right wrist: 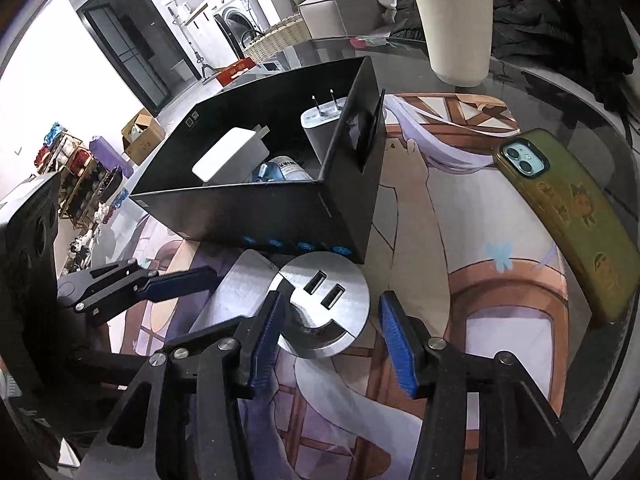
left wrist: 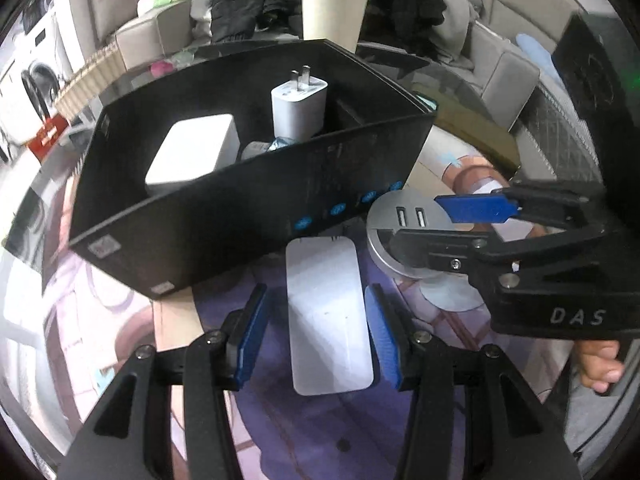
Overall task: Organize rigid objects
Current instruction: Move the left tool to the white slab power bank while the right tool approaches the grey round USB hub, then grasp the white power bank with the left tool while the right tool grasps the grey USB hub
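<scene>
- Black box [left wrist: 256,208] stands just ahead of both tongs on the printed mat [right wrist: 500,280], open at the top, already holding a flat white adapter [left wrist: 192,152], an upright white charger [left wrist: 298,108] with prongs up, and a small bluish item I cannot identify; its near wall is tall, so a piece lifted too low would likely strike the rim and shove or tip the box.
- Green-cased phone [right wrist: 568,220] lies well off to the right of the right tongs, near the mat's edge; a wide swing on that side could nudge it toward the table rim.
- White flat charger [left wrist: 330,316] lies on the mat between the blue pads of the left tongs [left wrist: 320,328], jaws spread and touching neither side; it is smooth and slab-like, so an off-centre squeeze may twist it or let it slide out.
- Round silver USB hub [right wrist: 324,304] sits between the spread pads of the right tongs [right wrist: 332,332], just beside the white flat charger and close under the box wall; whether the left pad already touches it I cannot tell; its curved, polished side could squirt forward when pinched.
- The two tongs work close together; in the left wrist view the right tongs reach across just to the right, so simultaneous lifts risk the fingers colliding.
</scene>
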`<action>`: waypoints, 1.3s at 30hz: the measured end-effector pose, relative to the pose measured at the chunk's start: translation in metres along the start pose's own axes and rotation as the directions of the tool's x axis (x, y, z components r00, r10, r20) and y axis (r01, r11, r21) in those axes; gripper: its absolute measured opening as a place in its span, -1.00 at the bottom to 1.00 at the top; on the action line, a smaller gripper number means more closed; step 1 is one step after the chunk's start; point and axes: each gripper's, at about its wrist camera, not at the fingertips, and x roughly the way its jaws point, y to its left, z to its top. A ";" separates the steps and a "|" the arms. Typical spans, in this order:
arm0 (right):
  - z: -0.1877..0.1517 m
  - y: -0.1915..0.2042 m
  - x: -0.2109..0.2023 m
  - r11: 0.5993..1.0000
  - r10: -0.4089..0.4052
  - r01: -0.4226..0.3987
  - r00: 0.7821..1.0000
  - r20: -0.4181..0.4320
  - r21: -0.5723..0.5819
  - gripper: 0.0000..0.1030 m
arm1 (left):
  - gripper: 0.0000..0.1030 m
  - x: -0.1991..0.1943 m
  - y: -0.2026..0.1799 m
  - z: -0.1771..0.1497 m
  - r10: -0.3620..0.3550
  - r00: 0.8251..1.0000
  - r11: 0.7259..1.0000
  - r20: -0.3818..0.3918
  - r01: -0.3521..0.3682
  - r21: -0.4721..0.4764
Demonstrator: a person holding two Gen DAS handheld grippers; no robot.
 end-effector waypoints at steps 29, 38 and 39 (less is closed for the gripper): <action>0.006 0.021 0.003 0.998 -0.057 0.057 0.998 0.029 -0.024 0.24 | -0.26 -0.021 0.039 -0.029 0.015 0.999 0.996 -0.029 -0.017 -0.088; -0.001 0.031 0.018 0.988 -0.109 0.111 0.994 0.031 -0.103 0.24 | -0.25 -0.020 0.037 -0.025 0.021 0.999 0.996 -0.028 -0.023 -0.087; -0.002 0.031 0.018 0.988 -0.109 0.112 0.994 0.030 -0.109 0.24 | -0.25 -0.020 0.037 -0.024 0.022 0.999 0.996 -0.029 -0.024 -0.085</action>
